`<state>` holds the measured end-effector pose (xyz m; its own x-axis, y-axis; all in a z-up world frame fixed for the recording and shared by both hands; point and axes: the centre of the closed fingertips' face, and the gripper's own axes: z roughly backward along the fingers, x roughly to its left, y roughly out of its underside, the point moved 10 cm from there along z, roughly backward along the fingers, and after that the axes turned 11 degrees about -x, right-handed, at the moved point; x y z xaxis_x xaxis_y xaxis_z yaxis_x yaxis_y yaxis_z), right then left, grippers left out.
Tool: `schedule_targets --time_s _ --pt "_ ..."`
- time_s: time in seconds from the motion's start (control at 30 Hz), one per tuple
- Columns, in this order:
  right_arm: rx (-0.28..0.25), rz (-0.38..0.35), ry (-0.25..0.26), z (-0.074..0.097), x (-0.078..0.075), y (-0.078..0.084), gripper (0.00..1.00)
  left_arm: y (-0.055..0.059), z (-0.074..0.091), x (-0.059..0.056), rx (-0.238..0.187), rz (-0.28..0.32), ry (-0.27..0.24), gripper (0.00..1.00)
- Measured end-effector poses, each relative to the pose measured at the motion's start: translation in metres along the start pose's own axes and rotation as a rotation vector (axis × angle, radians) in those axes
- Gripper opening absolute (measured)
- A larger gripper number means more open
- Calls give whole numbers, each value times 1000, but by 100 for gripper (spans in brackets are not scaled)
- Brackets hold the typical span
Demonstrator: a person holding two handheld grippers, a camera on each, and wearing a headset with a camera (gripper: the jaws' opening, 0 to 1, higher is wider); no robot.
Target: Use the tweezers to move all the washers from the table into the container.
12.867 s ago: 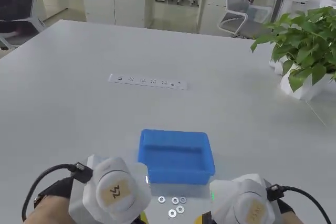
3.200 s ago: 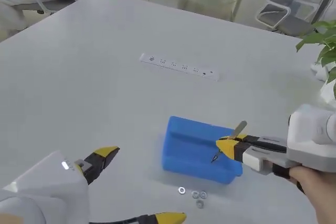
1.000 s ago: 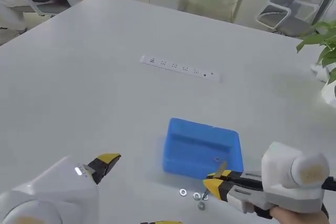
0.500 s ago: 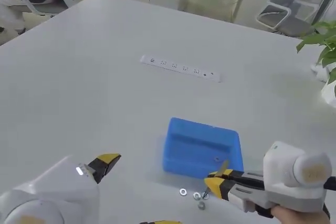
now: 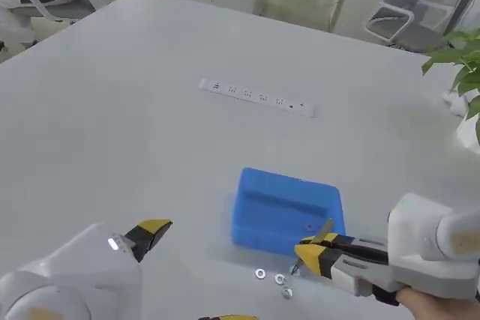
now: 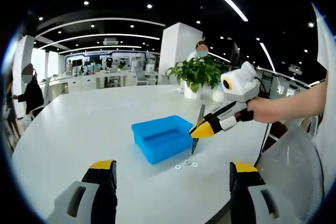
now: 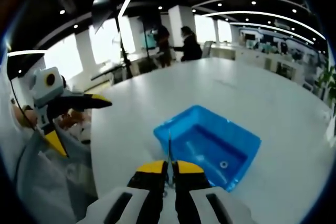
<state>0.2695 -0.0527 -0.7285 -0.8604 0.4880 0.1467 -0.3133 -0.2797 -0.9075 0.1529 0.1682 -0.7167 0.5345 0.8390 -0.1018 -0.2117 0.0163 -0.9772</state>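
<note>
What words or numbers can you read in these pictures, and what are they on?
No text is clear enough to read.
Power strip: tiny dark marks beside its sockets, too small to read.
Blue container: no label or writing on the sides that show.

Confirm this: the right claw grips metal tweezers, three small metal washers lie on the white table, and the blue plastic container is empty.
Not empty: the right gripper view shows one round metal washer already inside the blue plastic container. The rest stands.
</note>
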Motion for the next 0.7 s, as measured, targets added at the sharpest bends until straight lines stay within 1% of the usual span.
schedule_targets --time_s 0.37,0.57,0.7 --pt "-43 12 11 5 -2 -22 3 0 0 0 2 0 0 90" --pt "-61 18 12 5 -5 -30 3 0 0 0 1 -2 -2 90" --pt "-61 24 15 5 -9 -35 3 0 0 0 0 0 -1 90"
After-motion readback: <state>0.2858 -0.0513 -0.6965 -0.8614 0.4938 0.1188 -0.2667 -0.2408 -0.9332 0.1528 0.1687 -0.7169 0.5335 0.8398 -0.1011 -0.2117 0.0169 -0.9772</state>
